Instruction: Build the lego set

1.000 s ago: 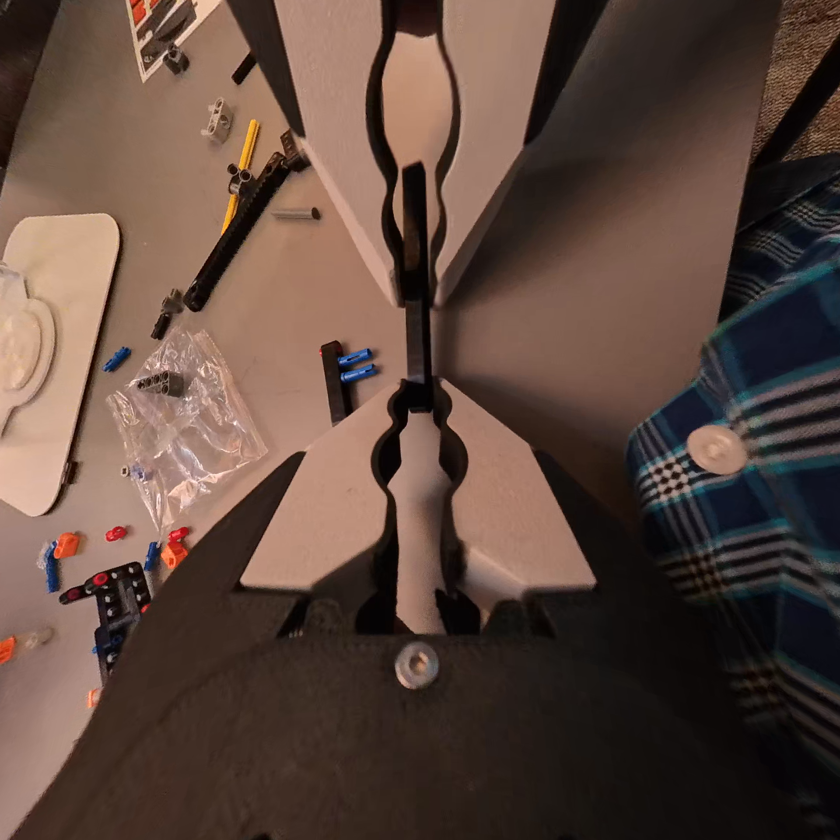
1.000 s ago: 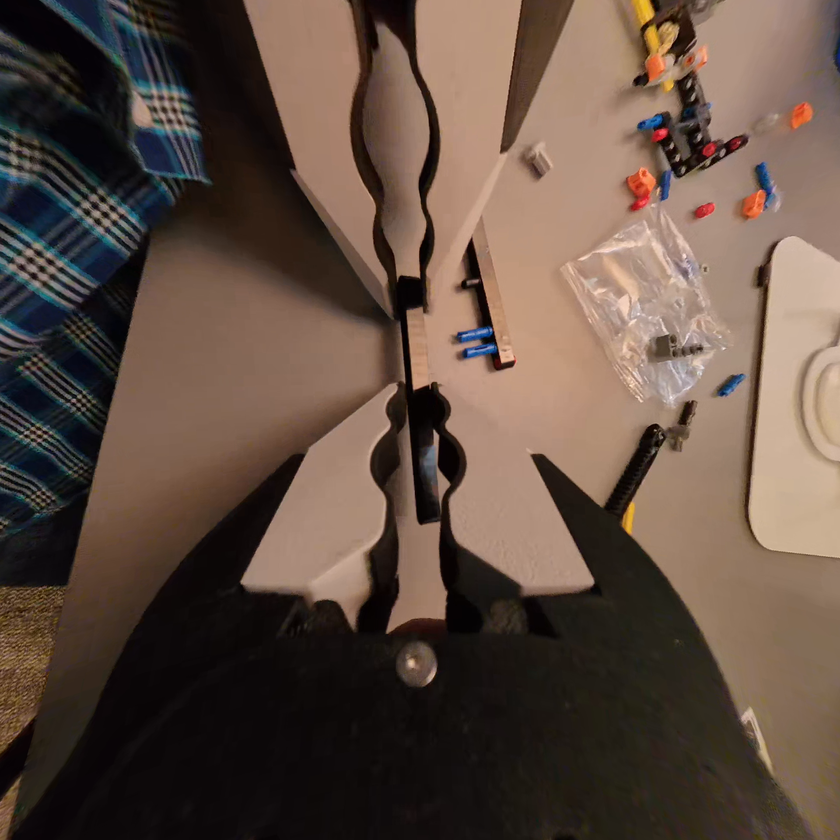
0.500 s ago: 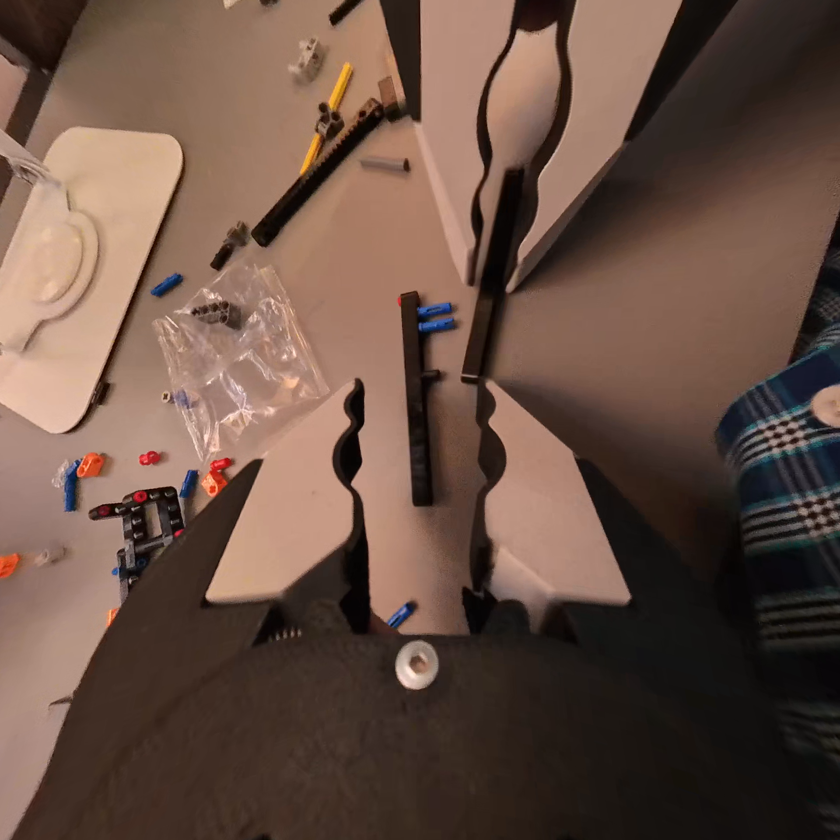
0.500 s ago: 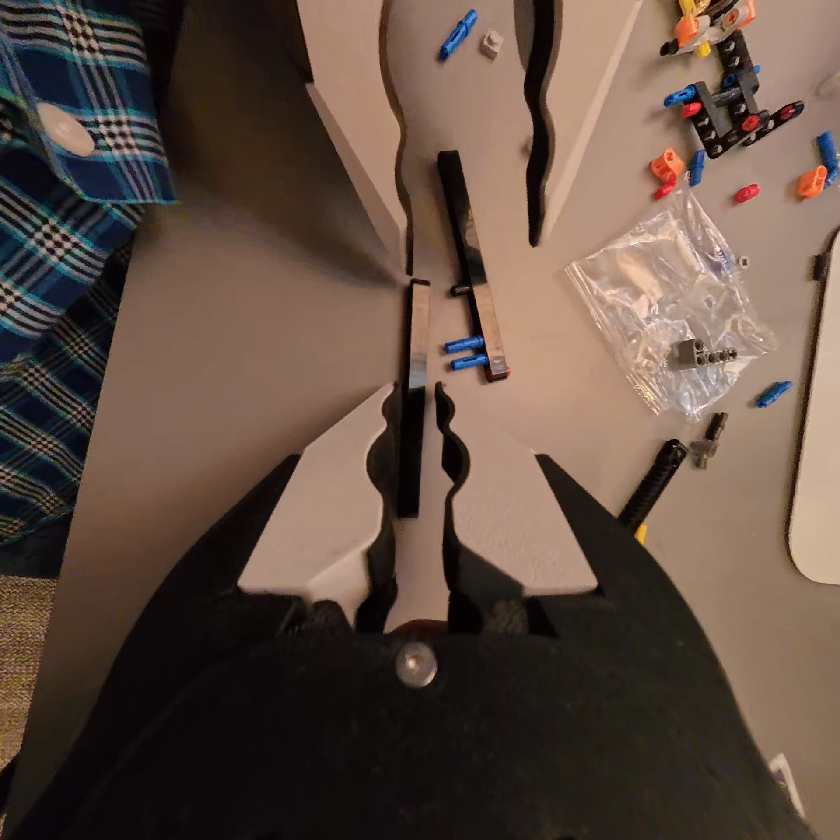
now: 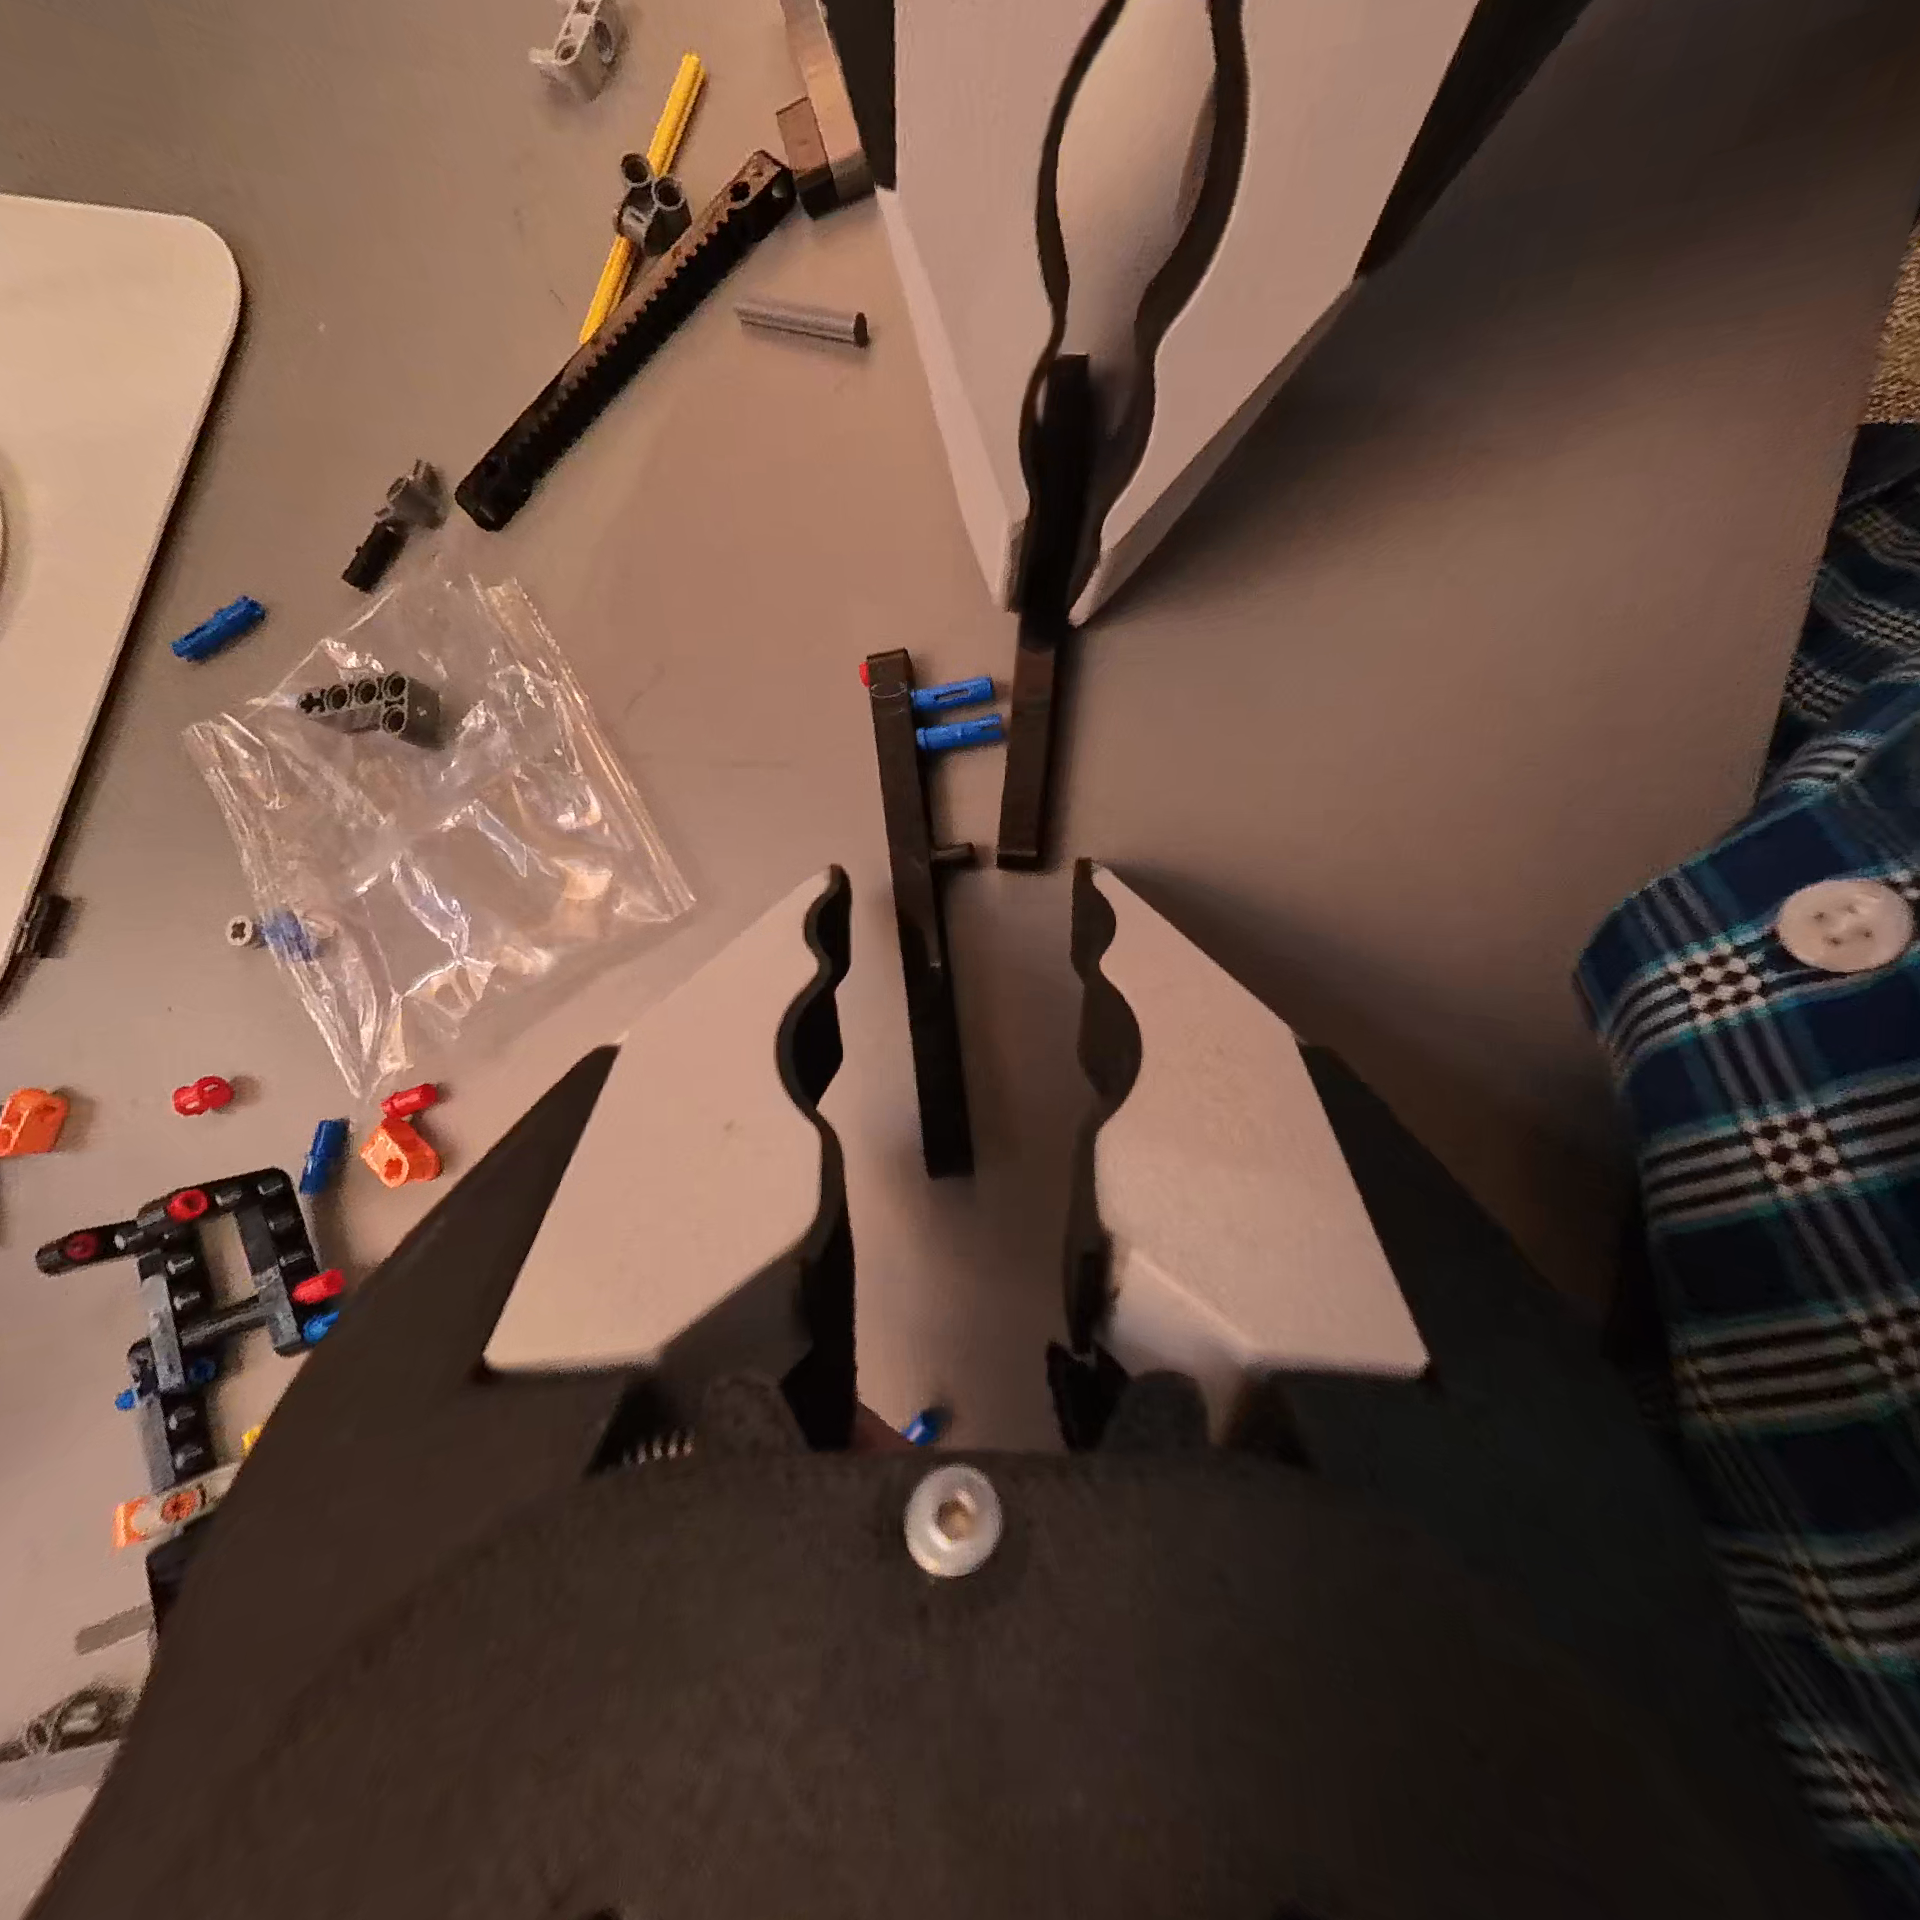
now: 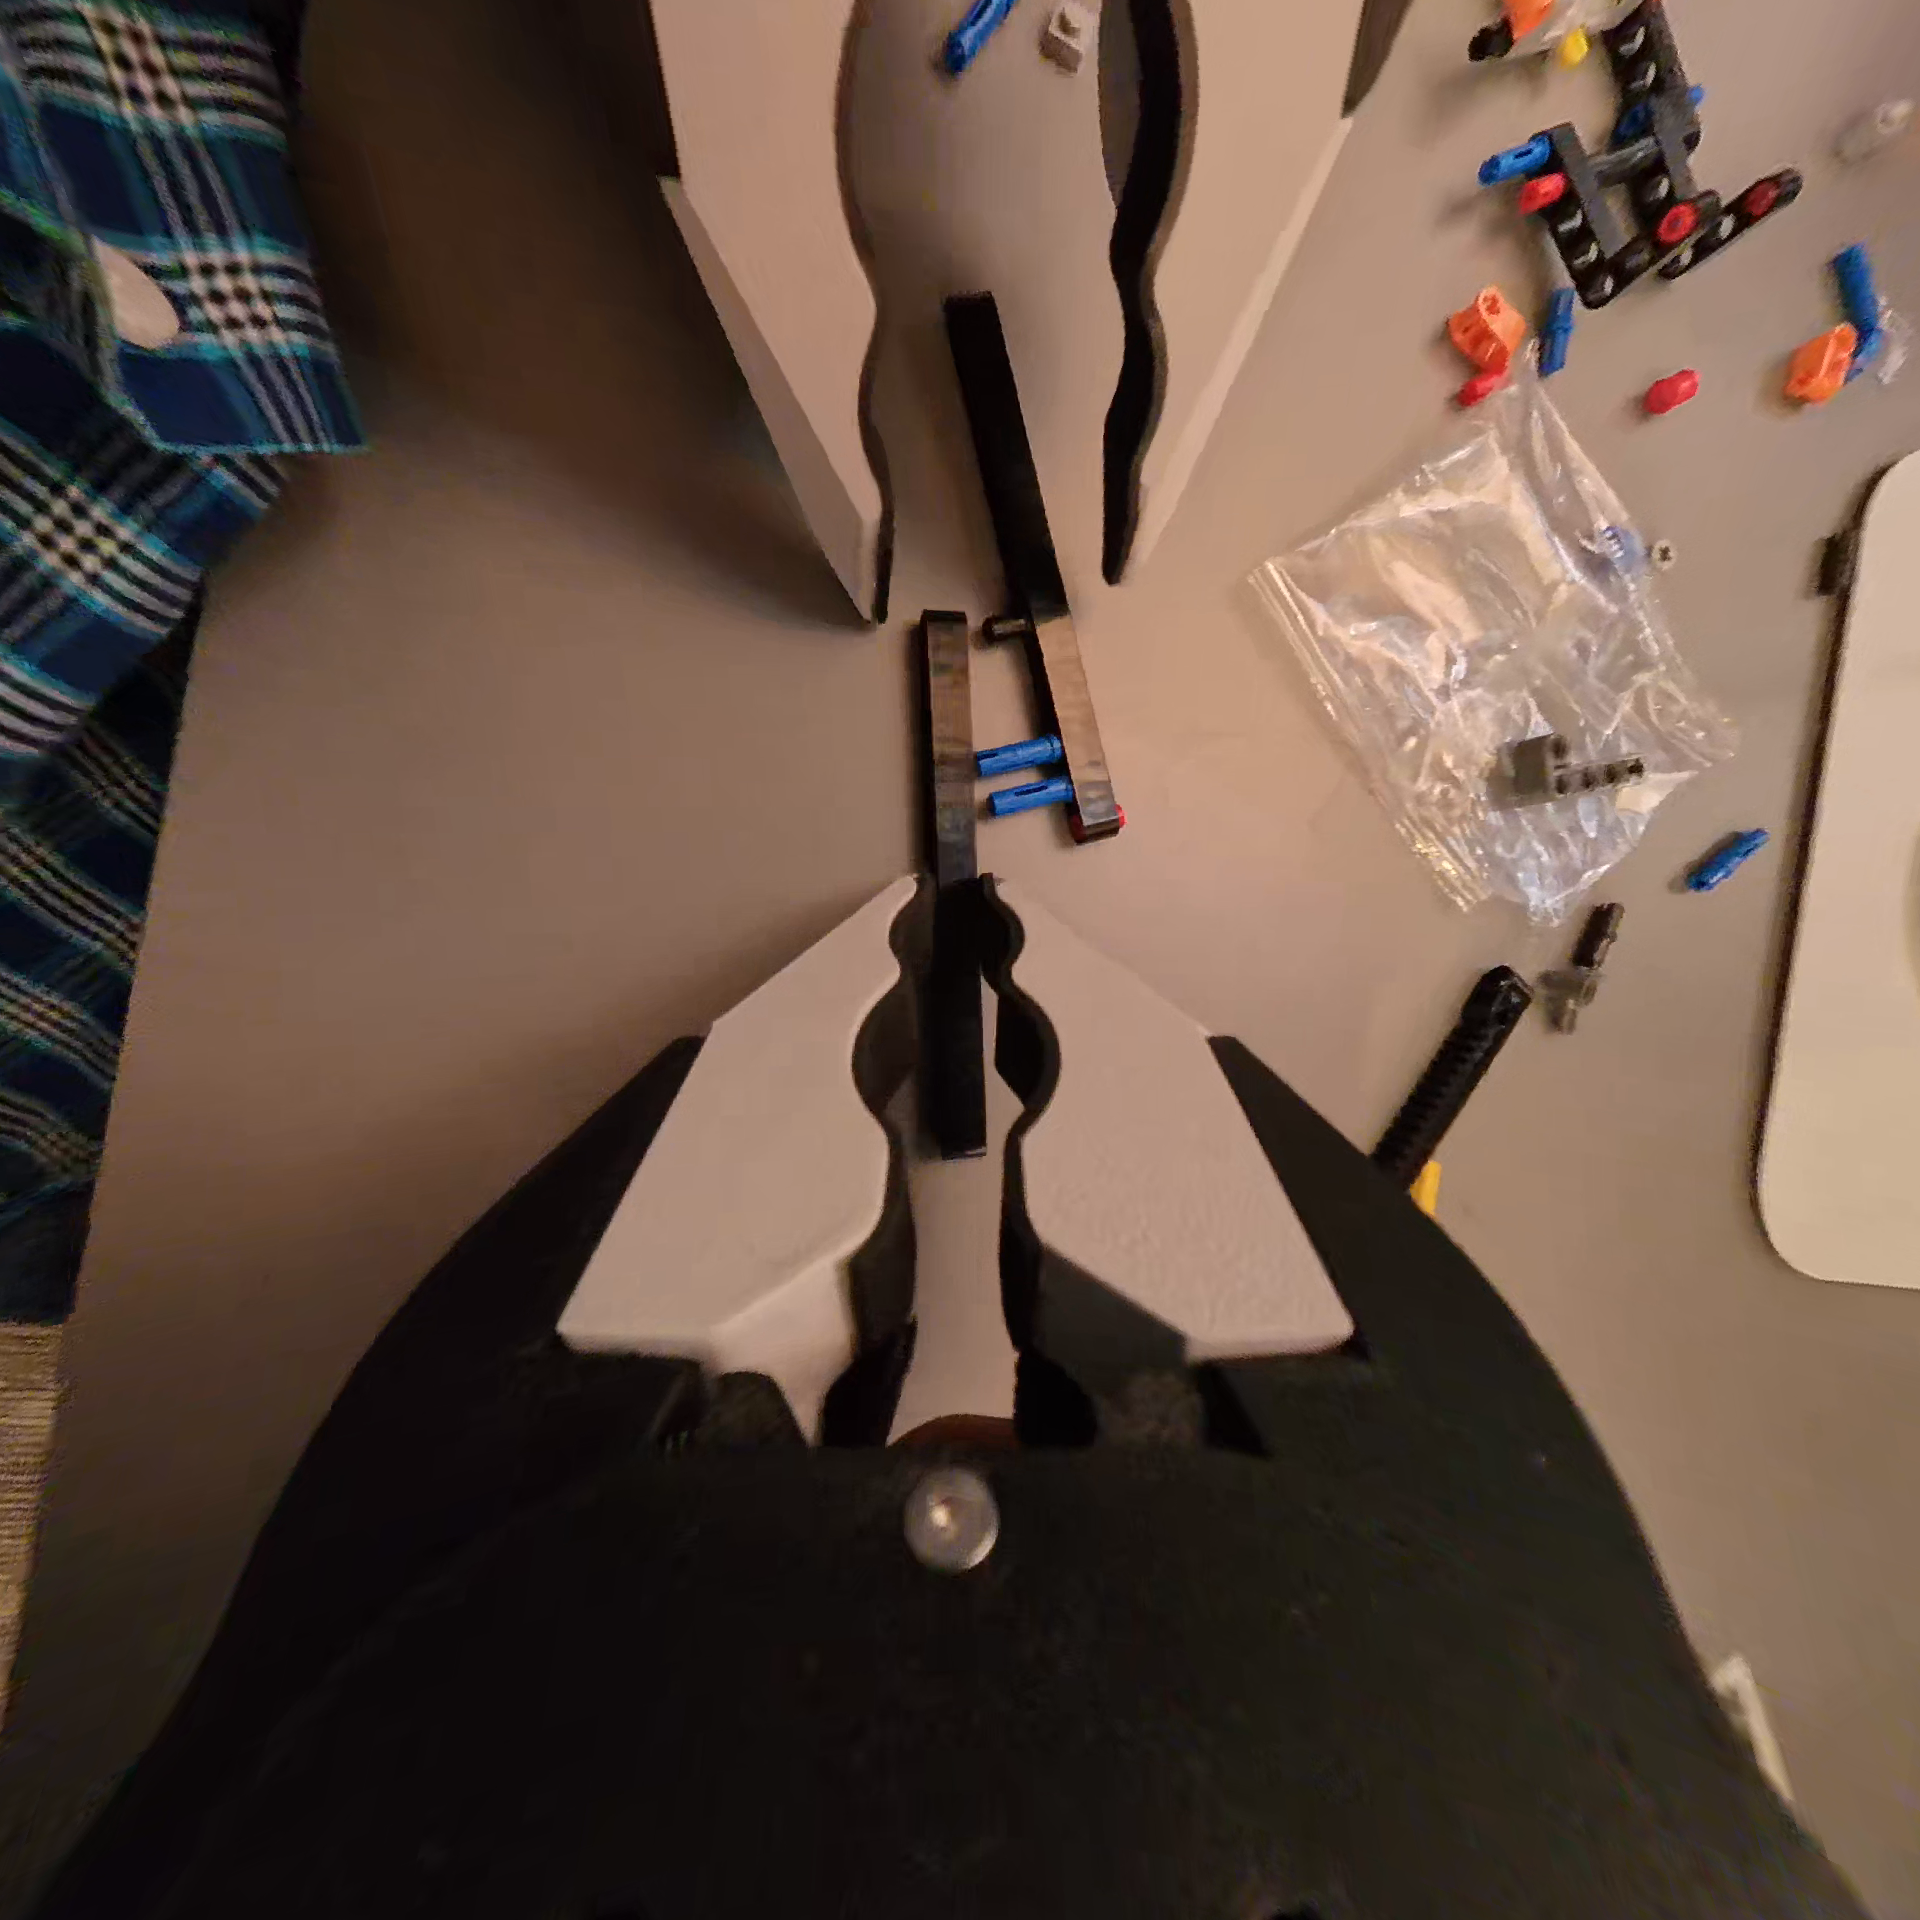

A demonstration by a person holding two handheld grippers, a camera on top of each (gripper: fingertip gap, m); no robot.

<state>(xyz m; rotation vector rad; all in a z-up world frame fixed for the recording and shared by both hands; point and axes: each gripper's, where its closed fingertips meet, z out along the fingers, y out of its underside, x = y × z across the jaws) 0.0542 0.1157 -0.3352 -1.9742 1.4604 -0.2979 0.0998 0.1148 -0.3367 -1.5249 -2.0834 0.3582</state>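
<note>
Right wrist view shows the right gripper [image 6: 956,883] clamped on 1 black beam [image 6: 948,748], holding it level just beside the 2 blue pins [image 6: 1023,774] that stick out of a second black beam [image 6: 1023,551] lying on the grey table [image 6: 520,831]. Left wrist view has the left gripper [image 5: 961,883] spread wide, its fingers [image 5: 727,1091] either side of that lying beam (touching it or not, I cannot tell). A clear plastic bag [image 5: 416,810] and loose orange pieces [image 5: 400,1153] lie well apart.
</note>
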